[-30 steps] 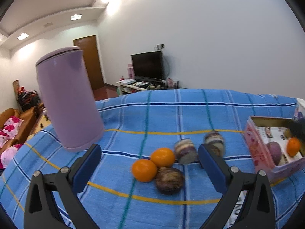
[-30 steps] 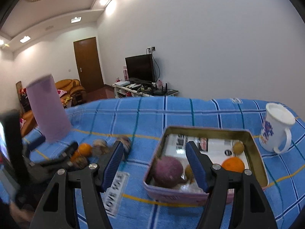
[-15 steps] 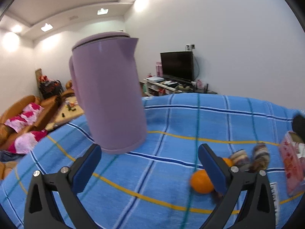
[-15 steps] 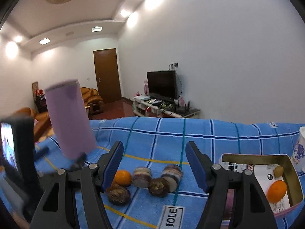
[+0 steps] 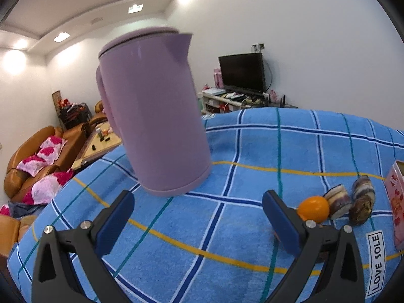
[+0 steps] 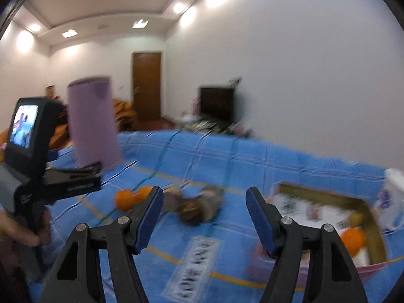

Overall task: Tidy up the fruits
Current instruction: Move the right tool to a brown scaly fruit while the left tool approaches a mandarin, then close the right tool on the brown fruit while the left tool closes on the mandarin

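In the left wrist view an orange [image 5: 313, 209] lies on the blue checked cloth [image 5: 227, 240], with two cut purple-brown fruits [image 5: 338, 200] just right of it. My left gripper [image 5: 197, 217] is open and holds nothing; the fruits lie right of its right finger. The right wrist view is blurred. My right gripper [image 6: 204, 214] is open over the cloth, with brown fruits [image 6: 192, 212] beyond its fingers and two oranges [image 6: 126, 199] to the left. An open tin [image 6: 328, 199] at the right holds an orange [image 6: 352, 240].
A tall purple kettle [image 5: 154, 126] stands on the cloth ahead of the left gripper. The pink tin's side [image 5: 396, 202] shows at the right edge. A white mug [image 6: 394, 184] stands beyond the tin. A hand [image 6: 20, 229] holds the left gripper's body [image 6: 32, 151].
Both views have swung left. The kettle moved from the left to the middle of the left view and the fruits slid right. The right view left the tin and now faces the loose fruits.
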A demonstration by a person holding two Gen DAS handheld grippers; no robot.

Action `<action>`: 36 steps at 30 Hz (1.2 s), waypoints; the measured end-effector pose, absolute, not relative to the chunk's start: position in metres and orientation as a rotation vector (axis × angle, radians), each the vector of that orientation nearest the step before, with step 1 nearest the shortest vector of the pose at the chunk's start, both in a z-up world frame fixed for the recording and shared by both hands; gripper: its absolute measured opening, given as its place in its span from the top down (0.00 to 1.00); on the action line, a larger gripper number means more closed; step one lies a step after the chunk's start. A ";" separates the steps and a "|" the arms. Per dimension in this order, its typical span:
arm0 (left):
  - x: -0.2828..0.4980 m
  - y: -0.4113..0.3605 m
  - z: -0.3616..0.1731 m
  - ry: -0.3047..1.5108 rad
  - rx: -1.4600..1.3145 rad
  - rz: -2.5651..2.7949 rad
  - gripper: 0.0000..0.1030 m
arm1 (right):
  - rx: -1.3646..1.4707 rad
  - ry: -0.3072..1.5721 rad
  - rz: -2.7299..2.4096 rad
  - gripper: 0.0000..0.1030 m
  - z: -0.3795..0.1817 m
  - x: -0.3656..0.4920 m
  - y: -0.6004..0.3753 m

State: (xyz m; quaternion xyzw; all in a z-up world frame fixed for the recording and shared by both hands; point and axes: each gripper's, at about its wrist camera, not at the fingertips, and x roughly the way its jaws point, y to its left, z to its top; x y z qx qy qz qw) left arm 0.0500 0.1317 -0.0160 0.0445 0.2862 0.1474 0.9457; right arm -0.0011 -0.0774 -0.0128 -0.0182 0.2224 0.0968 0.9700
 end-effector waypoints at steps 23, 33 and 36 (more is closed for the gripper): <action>0.056 0.147 -0.023 0.630 0.050 0.334 0.00 | 0.004 0.867 0.402 0.55 -0.061 0.069 -0.019; 0.054 0.115 -0.025 0.655 0.034 0.045 0.04 | -0.054 0.565 0.237 0.55 -0.024 -0.011 -0.069; 0.059 0.099 -0.032 0.694 0.078 -0.018 0.14 | -0.036 0.556 0.230 0.55 -0.021 -0.018 -0.078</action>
